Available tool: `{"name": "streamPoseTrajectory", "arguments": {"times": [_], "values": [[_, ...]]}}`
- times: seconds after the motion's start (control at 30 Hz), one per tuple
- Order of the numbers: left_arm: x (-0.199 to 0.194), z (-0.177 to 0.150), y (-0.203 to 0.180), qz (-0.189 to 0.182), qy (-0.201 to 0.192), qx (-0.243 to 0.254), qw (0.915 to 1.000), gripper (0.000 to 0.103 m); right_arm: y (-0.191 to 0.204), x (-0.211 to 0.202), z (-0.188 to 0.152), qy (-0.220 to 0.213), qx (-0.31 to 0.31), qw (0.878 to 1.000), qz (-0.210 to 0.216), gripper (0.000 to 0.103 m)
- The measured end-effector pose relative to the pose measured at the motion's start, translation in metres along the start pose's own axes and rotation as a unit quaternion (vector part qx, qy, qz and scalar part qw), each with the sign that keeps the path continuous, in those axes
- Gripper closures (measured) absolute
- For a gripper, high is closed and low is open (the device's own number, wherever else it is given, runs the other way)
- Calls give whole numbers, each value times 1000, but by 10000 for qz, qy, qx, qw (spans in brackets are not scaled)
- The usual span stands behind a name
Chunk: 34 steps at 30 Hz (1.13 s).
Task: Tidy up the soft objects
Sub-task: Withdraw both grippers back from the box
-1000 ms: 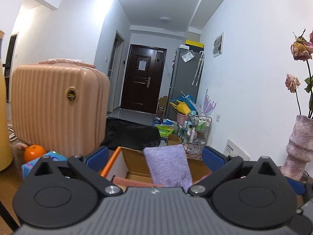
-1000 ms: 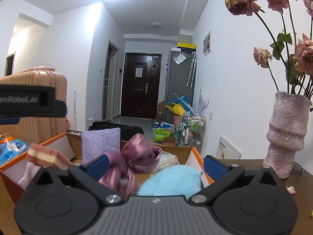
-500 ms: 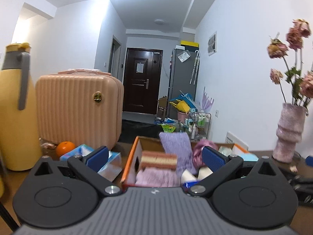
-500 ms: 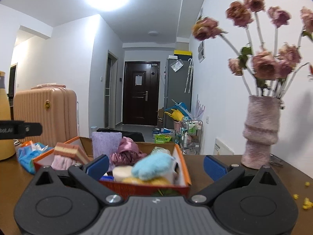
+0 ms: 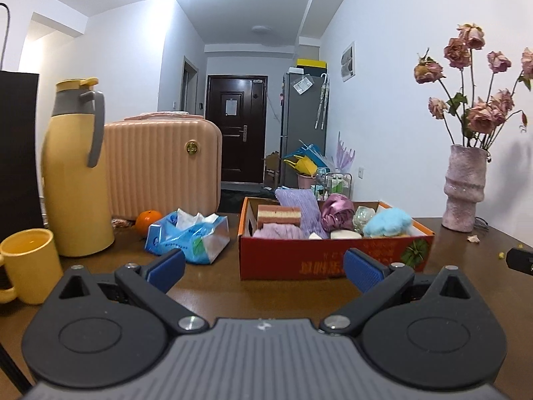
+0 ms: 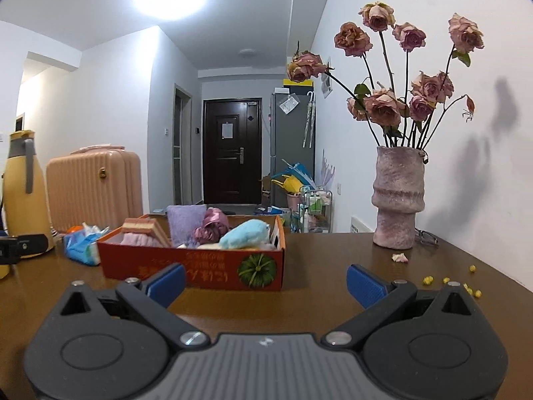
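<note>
A red cardboard box [image 5: 333,260] [image 6: 200,266] stands on the brown table and holds several soft things: a striped sponge [image 5: 279,215], a lilac cloth [image 5: 301,205], a purple satin scrunchie [image 5: 337,213] and a light blue plush [image 5: 388,221] [image 6: 245,233]. My left gripper [image 5: 265,268] is open and empty, a short way in front of the box. My right gripper [image 6: 265,280] is open and empty, in front of the box's right corner.
A blue tissue pack [image 5: 188,235], an orange [image 5: 148,220], a yellow thermos [image 5: 76,170], a yellow mug [image 5: 28,263] and a pink suitcase [image 5: 163,166] are at the left. A pink vase of dried roses [image 6: 398,200] stands right, with petals and yellow bits [image 6: 446,281] scattered.
Both grippers have pulled back from over the box toward the near table edge; the box now appears farther away and whole. Both stay open and empty.
</note>
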<state>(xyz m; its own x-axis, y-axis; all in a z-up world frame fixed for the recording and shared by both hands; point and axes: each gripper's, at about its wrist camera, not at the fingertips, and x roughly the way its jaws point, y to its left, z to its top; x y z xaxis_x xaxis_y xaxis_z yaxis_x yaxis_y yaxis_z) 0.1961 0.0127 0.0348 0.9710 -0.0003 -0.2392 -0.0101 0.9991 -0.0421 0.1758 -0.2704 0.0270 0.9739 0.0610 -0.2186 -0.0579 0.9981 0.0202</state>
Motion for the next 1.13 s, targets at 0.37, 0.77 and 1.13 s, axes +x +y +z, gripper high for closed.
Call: {"name": "streamPoseTrajectory", "arguments": {"times": [0.37,0.77,1.13], "values": [[-40,-15,0,-18,-93,4,10000,0,9,-33,-16,-27,-8,9999,117,0],[-44,-17,-1,-15,-102,22,9999,0,9,-37,-19,-29,2,9999,118,0],[-41,-17,-1,-16,-15,33,10000,0,9,-37,-20,-3,3,9999,112,0]]}}
